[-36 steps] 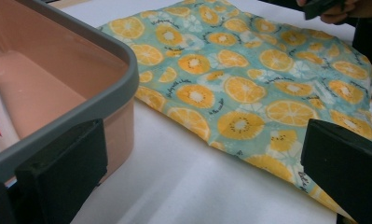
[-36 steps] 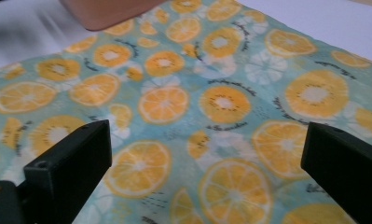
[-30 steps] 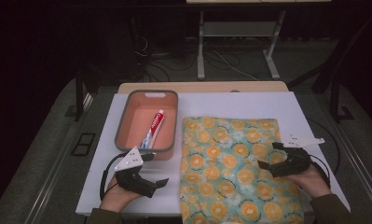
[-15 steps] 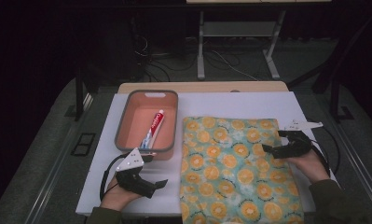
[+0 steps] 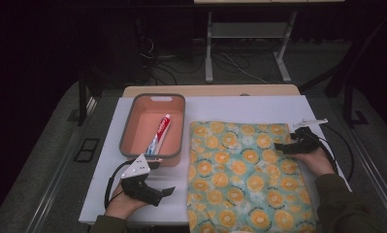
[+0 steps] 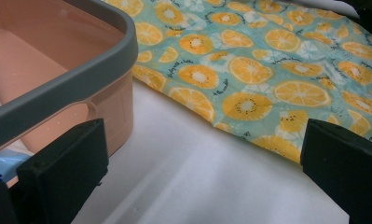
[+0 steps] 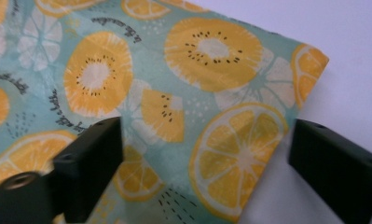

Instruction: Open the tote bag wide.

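Observation:
A folded cloth (image 5: pixel 244 170) printed with orange slices on teal lies on the white table, right of centre. My right gripper (image 5: pixel 287 141) sits low at the cloth's right edge near its far corner, jaws pointing left. In the right gripper view the right gripper (image 7: pixel 202 163) straddles the cloth's edge (image 7: pixel 174 116); its jaws have just been closing a little and stand apart, not pressing the fabric. My left gripper (image 5: pixel 162 180) rests open near the front left. In its own view the left gripper (image 6: pixel 197 172) has only bare table between its jaws.
A pink bin with a grey rim (image 5: pixel 126 127) stands left of the cloth and holds a toothpaste tube (image 5: pixel 161 131). The bin's corner (image 6: pixel 62 79) is close to my left jaw. The table's right edge (image 5: pixel 327 141) runs just beyond my right hand.
My right gripper has moved along the cloth's right edge, away from the person toward the far corner, and dropped lower. The left gripper has stayed put.

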Tool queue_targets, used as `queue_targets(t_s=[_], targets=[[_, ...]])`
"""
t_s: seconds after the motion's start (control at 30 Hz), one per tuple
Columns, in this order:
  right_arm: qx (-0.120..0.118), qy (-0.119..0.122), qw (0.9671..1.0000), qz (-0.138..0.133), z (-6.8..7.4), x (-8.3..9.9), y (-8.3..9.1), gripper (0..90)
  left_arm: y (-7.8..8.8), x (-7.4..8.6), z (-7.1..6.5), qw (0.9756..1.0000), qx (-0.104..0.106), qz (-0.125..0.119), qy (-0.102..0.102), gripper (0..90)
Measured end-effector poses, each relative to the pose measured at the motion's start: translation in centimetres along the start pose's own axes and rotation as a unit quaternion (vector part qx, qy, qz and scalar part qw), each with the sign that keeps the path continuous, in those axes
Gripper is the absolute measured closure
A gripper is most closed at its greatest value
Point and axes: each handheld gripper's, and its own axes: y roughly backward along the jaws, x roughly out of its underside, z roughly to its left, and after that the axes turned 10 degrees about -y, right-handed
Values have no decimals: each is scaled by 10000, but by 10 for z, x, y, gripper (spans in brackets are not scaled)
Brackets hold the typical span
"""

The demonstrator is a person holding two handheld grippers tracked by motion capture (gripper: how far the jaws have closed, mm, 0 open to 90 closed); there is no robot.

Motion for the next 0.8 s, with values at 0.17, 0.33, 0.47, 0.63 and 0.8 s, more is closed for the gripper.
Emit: queue_targets(t_s=[0.17, 0.33, 0.47, 0.63, 0.8], targets=[[106, 180, 9998, -4, 3, 2, 2, 271, 0, 0, 0, 10000, 10, -8, 15, 0], [3, 266, 9996, -16, 3, 2, 7, 566, -1, -1, -1, 10000, 27, 1, -15, 0], [-105, 337, 9994, 8, 4, 1, 7, 768, -2, 0, -1, 10000, 31, -2, -5, 0], [-268, 287, 9992, 88, 6, -1, 6, 893, -1, 0, -1, 10000, 27, -11, -8, 0], [-199, 65, 9997, -112, 0, -8, 9, 894, -1, -1, 0, 10000, 23, -20, -6, 0]])
